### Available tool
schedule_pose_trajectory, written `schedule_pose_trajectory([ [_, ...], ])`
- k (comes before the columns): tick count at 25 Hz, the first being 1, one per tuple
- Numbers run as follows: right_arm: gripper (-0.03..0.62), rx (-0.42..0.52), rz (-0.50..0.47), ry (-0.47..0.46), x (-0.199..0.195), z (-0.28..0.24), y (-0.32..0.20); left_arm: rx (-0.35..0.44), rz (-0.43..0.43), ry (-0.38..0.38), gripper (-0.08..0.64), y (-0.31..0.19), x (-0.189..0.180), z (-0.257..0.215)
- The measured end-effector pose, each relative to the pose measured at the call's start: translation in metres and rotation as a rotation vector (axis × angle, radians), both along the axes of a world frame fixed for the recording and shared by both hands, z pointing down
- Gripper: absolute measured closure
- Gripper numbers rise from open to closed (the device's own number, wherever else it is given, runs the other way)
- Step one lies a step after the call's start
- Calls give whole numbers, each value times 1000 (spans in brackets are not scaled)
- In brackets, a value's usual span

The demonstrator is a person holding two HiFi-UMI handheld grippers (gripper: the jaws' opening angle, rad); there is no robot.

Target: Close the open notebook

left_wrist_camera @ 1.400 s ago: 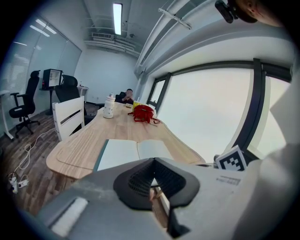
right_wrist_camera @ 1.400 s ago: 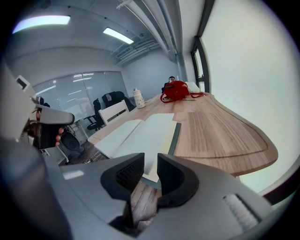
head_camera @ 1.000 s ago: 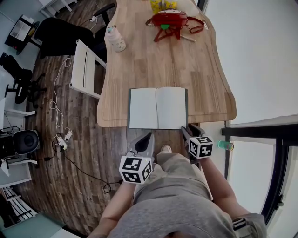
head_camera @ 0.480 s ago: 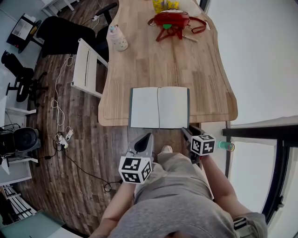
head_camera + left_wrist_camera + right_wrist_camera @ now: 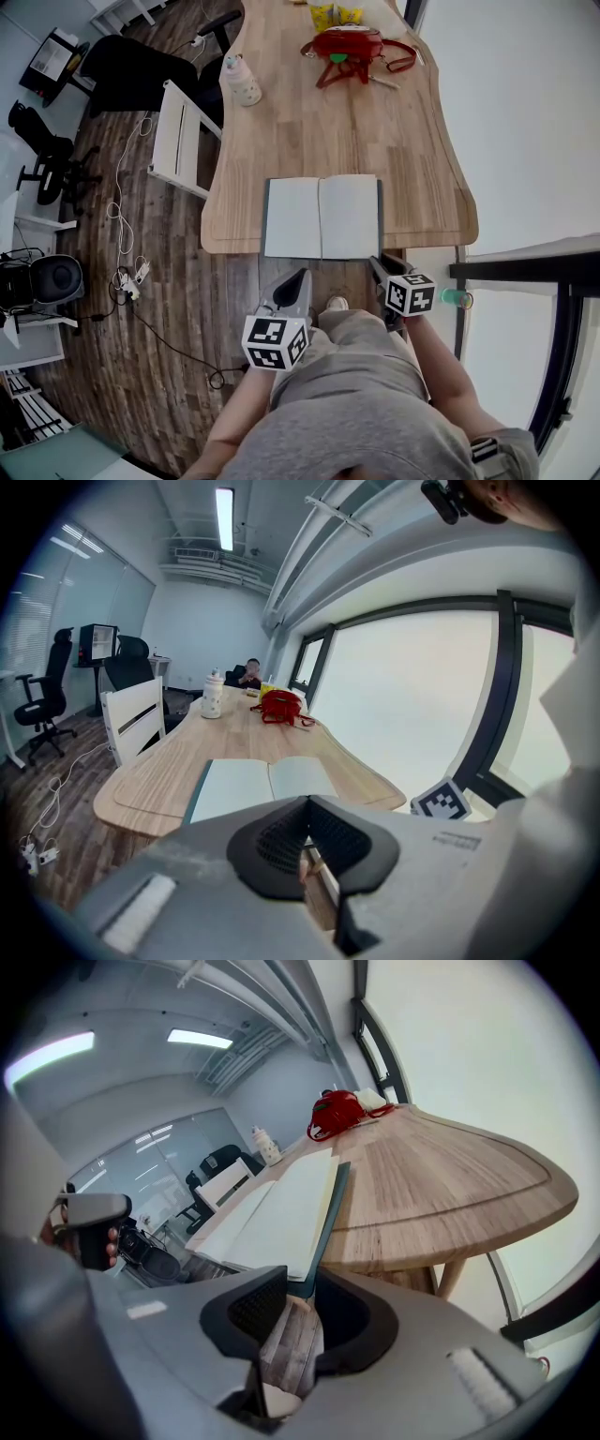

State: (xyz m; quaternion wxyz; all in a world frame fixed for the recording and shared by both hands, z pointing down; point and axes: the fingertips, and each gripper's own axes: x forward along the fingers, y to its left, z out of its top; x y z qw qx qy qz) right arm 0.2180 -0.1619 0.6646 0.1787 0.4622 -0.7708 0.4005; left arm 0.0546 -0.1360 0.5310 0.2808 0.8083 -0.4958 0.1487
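- The notebook (image 5: 322, 217) is seen lying open and flat at the near edge of the wooden bench (image 5: 412, 141), in the middle of the head view. Its blank pages are turned up, and a dark cover is shown round their rim.
- The right gripper (image 5: 377, 264) is held at the notebook's lower right corner. Its jaws are set partly apart, having just been closing, and the corner of the dark cover is seen in the gap at their tips (whether the pads press on it cannot be told).
- The left gripper (image 5: 300, 275) is held just below the bench edge, under the left page and apart from the notebook. Its jaws are brought together, with nothing between them.
- At the top of the frame a red bag (image 5: 345, 44) is set on the far part of the bench, and a pale bottle (image 5: 236, 82) is stood near the bench's upper left edge.
- A white chair (image 5: 180, 139) is placed against the bench's left side, over the dark plank floor (image 5: 187, 281).
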Motion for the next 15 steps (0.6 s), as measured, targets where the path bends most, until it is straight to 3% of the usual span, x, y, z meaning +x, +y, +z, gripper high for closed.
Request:
schedule_pose_trajectory([
  [15,565,117,7,-67,-17,-62,-1,38,-33,9,557,10,-15,-11],
])
